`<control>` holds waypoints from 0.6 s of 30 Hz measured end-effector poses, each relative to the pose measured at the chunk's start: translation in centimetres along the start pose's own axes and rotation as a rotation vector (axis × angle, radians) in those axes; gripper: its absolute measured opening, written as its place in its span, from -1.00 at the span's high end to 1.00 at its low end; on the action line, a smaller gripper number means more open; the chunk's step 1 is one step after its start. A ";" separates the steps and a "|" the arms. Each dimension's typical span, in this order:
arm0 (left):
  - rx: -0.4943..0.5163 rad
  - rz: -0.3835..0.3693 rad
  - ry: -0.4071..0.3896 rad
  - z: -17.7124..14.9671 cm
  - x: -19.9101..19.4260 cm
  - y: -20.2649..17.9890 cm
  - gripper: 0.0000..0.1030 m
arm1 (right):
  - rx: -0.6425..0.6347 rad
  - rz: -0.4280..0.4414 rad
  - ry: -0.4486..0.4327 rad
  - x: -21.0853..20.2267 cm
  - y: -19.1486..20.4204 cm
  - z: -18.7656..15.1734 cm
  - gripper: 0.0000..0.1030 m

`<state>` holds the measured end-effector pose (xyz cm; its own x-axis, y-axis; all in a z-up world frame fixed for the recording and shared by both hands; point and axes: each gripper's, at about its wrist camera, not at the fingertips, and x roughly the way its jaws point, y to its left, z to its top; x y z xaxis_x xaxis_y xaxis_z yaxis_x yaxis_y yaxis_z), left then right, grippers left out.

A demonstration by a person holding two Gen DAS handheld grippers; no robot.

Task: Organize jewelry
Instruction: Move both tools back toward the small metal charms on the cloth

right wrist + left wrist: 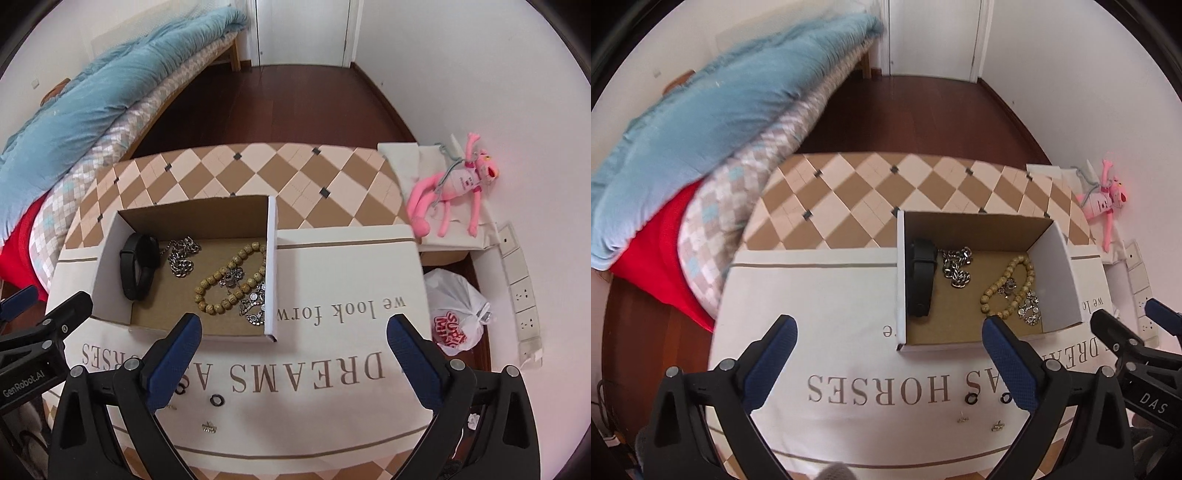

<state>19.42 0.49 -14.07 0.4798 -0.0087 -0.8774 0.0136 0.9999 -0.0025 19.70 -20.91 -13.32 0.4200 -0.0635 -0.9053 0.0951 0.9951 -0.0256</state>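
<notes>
1. Far left, 9 to 11 o'clock in both views: blue quilt piled on a checked mattress, red cloth under it.
2. Left gripper: jaws wide open, holding nothing, hovering over the white cloth with printed lettering. Its right finger tip overlaps the box's near edge in the left view.
3. Cardboard box, open top, on the cloth; centre-right in the left view, centre-left in the right view.
4. Inside the box, left to right: black band against the left wall, silver chain just beside it, wooden bead bracelet with smaller silver pieces touching it by the right wall.
5. Loose on the cloth, near side of the box at 6 o'clock: two black rings and two small gold pieces, well apart from the box.
6. Right gripper: jaws wide open, holding nothing, over the cloth right of the box.
7. Far right, 2 to 4 o'clock in the right view: pink plush toy, white plastic bag, wall sockets.
</notes>
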 end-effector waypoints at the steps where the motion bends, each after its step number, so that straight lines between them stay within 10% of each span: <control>1: -0.001 0.006 -0.016 -0.2 -0.8 -0.1 -0.99 | 0.002 -0.004 -0.012 -0.6 -0.1 -0.1 -0.97; 18: 0.009 -0.034 -0.153 -1.9 -10.1 -0.3 -0.99 | 0.030 0.005 -0.197 -11.0 -0.8 -2.7 -0.97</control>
<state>12.92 0.28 -6.16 0.6069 -0.0444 -0.7935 0.0398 0.9989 -0.0255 12.52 -20.77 -4.49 0.5884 -0.0750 -0.8051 0.1179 0.9930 -0.0064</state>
